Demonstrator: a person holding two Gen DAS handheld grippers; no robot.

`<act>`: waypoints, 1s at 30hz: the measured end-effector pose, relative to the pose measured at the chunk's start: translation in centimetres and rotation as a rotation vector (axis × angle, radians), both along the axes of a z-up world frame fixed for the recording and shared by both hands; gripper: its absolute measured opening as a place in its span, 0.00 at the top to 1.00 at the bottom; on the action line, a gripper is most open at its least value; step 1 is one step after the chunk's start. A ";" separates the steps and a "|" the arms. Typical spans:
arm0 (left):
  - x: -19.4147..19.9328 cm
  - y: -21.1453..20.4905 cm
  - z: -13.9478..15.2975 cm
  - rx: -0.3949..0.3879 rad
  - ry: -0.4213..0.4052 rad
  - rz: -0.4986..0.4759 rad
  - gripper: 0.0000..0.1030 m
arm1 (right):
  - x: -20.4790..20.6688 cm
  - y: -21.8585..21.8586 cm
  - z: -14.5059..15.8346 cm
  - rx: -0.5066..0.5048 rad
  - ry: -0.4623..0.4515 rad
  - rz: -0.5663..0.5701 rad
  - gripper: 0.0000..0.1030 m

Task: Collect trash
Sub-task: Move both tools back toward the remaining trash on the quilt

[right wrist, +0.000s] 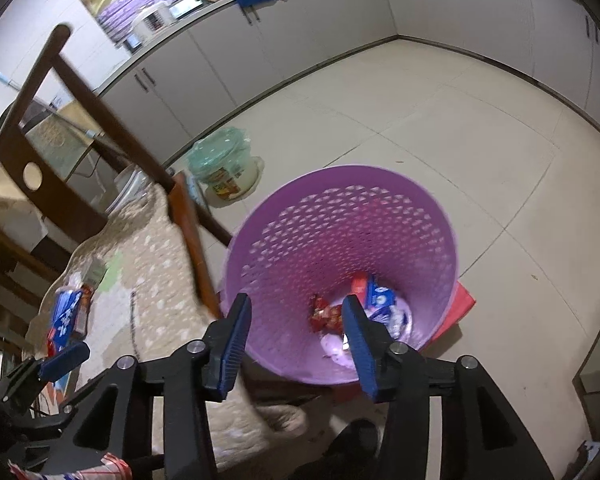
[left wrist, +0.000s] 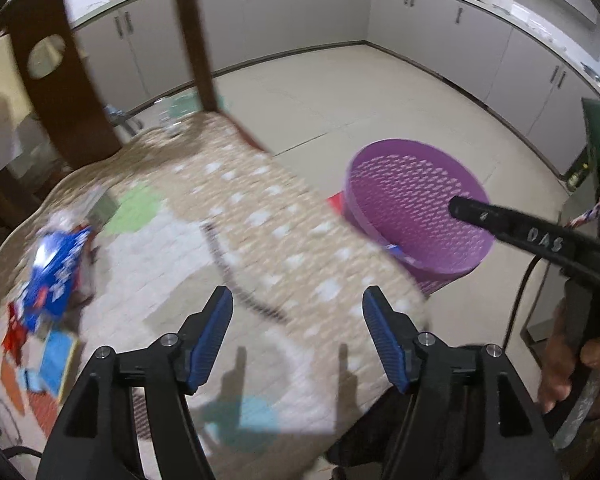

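Note:
A purple perforated basket (right wrist: pixel 340 216) stands on the floor beside the cloth-covered table (left wrist: pixel 228 216); it also shows in the left wrist view (left wrist: pixel 412 208). Inside it lie a red wrapper (right wrist: pixel 325 314) and a blue and white packet (right wrist: pixel 380 296). My right gripper (right wrist: pixel 296 340) is open and empty, just above the basket's near rim. My left gripper (left wrist: pixel 298 336) is open and empty above the table. A blue and white packet (left wrist: pixel 56 272) and other wrappers (left wrist: pixel 40 364) lie on the table's left side; the packet also shows in the right wrist view (right wrist: pixel 66 316).
A dark wooden chair (right wrist: pixel 56 152) stands at the table's far side. A white bucket with a green bag (right wrist: pixel 228 168) sits on the floor behind the basket. Grey kitchen cabinets (left wrist: pixel 300 12) line the walls. A red object (right wrist: pixel 462 304) lies under the basket. The right gripper's body (left wrist: pixel 540 240) shows in the left wrist view.

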State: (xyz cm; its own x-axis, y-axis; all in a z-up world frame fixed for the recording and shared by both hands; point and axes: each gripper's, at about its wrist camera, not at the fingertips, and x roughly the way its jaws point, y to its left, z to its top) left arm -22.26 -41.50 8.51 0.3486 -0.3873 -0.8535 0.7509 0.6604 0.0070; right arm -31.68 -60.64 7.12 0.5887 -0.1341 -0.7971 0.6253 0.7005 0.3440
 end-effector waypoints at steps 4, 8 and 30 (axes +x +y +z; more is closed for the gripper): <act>1.2 4.2 -0.1 0.006 -0.003 0.078 0.34 | 1.6 2.7 0.7 -0.008 0.004 0.052 0.46; 2.7 9.2 -0.3 -0.001 0.004 0.176 0.34 | 3.2 5.4 0.9 -0.009 0.008 0.105 0.42; 15.9 31.9 -0.8 0.013 -0.053 0.569 0.27 | 12.6 19.5 0.4 -0.005 0.074 0.441 0.34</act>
State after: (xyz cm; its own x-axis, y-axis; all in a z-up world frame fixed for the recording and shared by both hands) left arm -6.38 -9.59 7.69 0.5417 -0.1156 -0.8326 0.2755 0.9602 0.0459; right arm -19.07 -41.15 7.50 0.5317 0.1136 -0.8393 0.2888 0.9072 0.3058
